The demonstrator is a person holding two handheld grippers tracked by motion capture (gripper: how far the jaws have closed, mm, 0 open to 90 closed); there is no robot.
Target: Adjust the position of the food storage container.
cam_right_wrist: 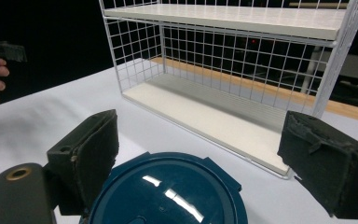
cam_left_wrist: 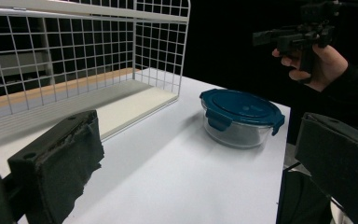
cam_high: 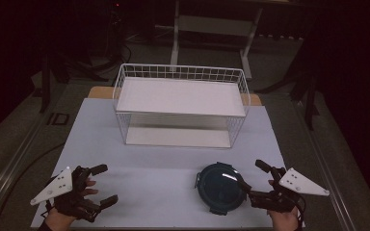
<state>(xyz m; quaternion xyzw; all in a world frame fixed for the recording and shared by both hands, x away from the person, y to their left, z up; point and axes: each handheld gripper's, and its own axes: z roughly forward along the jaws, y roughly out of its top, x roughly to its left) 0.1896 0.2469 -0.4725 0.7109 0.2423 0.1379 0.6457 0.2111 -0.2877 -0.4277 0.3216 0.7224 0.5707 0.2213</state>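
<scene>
A round glass container with a dark teal clip lid (cam_high: pixel 220 186) stands on the white table near the front, right of centre. My right gripper (cam_high: pixel 251 175) is open just right of it, its jaws pointing at the container's rim. In the right gripper view the lid (cam_right_wrist: pixel 168 193) lies low between the wide-apart jaws of that gripper (cam_right_wrist: pixel 209 156). My left gripper (cam_high: pixel 105 184) is open at the front left with nothing between its jaws. From the left gripper view, that gripper (cam_left_wrist: pixel 198 158) faces the container (cam_left_wrist: pixel 240 116) from a distance.
A white wire shelf rack (cam_high: pixel 180 103) with an upper board and a lower board stands at the middle back of the table (cam_high: pixel 139 173). Its open front faces me. The table's right edge runs close to my right hand (cam_left_wrist: pixel 314 63).
</scene>
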